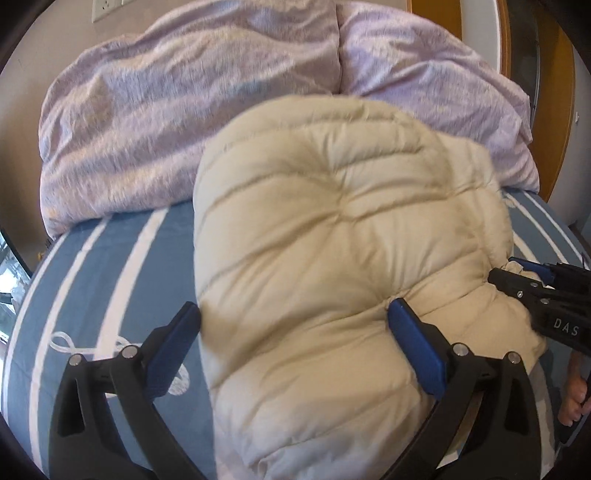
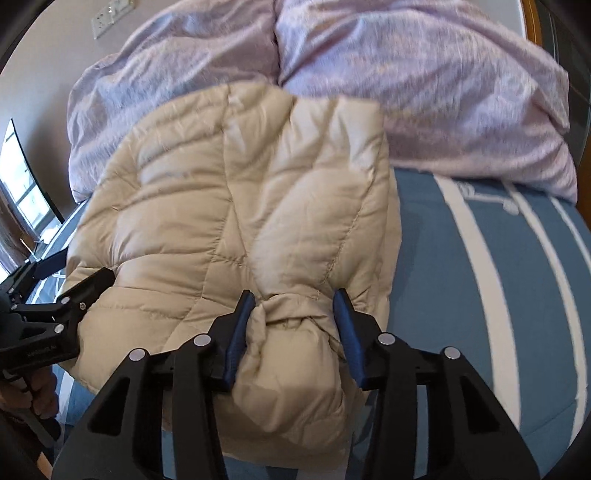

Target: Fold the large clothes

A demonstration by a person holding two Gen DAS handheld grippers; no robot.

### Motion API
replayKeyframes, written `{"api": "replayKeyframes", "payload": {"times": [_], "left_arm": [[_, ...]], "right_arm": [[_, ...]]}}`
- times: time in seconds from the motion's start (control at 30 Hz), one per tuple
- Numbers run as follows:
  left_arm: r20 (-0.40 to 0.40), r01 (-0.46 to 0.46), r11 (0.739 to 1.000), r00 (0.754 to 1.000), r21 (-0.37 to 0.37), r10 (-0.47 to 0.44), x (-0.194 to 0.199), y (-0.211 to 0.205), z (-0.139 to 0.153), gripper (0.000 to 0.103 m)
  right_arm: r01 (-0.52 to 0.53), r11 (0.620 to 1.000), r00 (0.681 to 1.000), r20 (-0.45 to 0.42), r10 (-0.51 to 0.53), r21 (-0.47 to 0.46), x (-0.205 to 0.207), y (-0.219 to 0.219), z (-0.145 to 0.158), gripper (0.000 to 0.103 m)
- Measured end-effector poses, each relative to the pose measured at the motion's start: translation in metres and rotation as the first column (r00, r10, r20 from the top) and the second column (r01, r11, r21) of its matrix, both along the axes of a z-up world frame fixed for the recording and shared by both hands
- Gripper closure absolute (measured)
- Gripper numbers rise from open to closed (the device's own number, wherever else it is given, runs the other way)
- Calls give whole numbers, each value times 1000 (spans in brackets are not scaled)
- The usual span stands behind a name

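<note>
A beige quilted puffer jacket (image 1: pixel 325 236) lies bunched and folded over on the blue striped bed sheet (image 1: pixel 110 266). My left gripper (image 1: pixel 295 314) is open wide, its jaws straddling the jacket's near left edge with padding bulging between them. My right gripper (image 2: pixel 295 299) has its jaws closed in on a thick bunch of the jacket (image 2: pixel 295 206) at its near edge. The right gripper also shows at the right edge of the left wrist view (image 1: pixel 517 277), against the jacket's side. The left gripper shows at the left edge of the right wrist view (image 2: pixel 74 280).
A crumpled lilac duvet (image 1: pixel 184 110) is heaped across the far side of the bed, touching the jacket's far edge. Bare blue and white sheet (image 2: pixel 498 277) lies right of the jacket. A wall socket (image 1: pixel 107 7) and wooden furniture (image 1: pixel 561 92) stand behind.
</note>
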State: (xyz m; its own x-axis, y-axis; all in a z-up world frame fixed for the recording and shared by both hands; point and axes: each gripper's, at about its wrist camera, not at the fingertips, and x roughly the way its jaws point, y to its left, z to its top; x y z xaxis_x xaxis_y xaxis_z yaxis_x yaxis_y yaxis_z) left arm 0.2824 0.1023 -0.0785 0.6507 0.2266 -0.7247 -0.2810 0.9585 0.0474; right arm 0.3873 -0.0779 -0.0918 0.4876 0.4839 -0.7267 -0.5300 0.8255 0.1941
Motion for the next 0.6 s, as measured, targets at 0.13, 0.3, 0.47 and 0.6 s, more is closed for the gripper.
{"api": "replayKeyframes", "payload": {"times": [0.13, 0.3, 0.47, 0.6], "left_arm": [[-1, -17, 999, 1000, -27, 17, -4, 0, -2, 2], [45, -14, 999, 999, -53, 17, -36, -2, 14, 2], [64, -35, 997, 997, -66, 39, -72, -11, 26, 2], [52, -70, 991, 996, -115, 77, -99, -17, 29, 2]], "right_arm": [[19, 999, 1000, -17, -18, 44, -2, -8, 2, 54], [68, 996, 997, 33, -70, 61, -25, -32, 19, 10], [74, 994, 996, 52, -78, 79, -52, -50, 28, 1], [71, 996, 994, 80, -75, 46, -75, -51, 30, 1]]}}
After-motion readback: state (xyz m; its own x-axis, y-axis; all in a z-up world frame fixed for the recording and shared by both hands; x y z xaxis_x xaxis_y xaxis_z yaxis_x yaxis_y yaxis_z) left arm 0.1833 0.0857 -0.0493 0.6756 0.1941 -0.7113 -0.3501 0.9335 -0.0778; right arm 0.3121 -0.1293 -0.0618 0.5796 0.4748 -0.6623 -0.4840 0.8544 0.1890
